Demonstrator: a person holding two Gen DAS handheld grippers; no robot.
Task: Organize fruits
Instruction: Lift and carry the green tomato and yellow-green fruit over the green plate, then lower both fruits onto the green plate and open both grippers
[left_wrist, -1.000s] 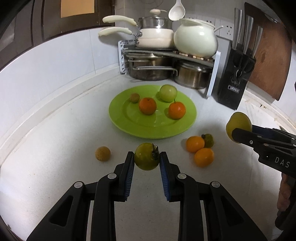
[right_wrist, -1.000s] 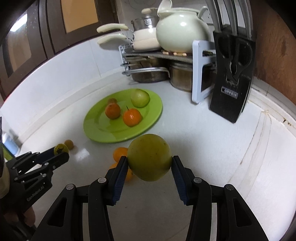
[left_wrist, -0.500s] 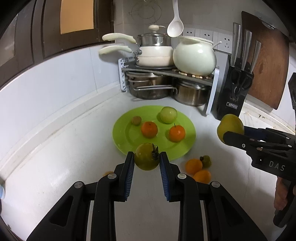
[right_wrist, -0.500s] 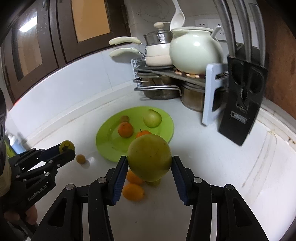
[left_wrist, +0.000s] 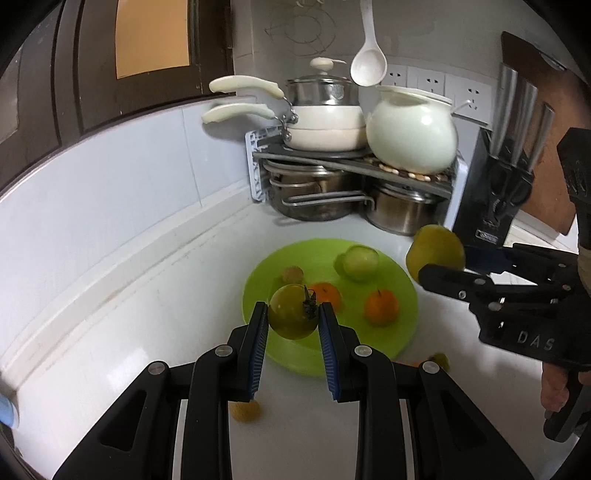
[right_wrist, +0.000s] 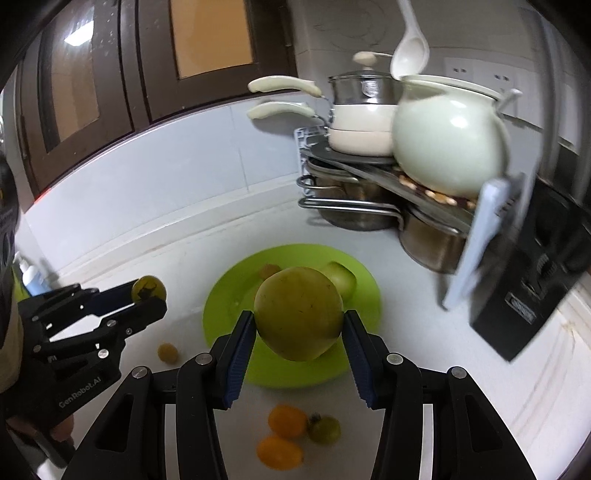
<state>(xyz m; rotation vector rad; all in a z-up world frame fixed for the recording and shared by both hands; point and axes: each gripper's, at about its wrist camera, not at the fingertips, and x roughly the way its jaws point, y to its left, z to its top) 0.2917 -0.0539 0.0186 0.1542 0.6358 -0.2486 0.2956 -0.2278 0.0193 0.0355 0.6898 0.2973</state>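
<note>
Both tools clamped on fruit above the round lime-green plate (left_wrist: 400, 295).

The left tool (left_wrist: 293, 322) gripped a small yellow-green tomato (left_wrist: 291, 311), hiding part of an orange fruit beyond it. The right tool (right_wrist: 300, 326) gripped a large yellow-green pear-like fruit (right_wrist: 300, 319), masking much of the plate ahead. Their bodies read "GenRobot.AI" and "DAS"; the black knife block (right_wrist: 532, 280) label was blurred.

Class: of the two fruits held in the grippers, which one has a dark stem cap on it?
The small green tomato in the left gripper. The right gripper holds a larger, smooth yellow-green fruit with no stem cap showing.
</note>
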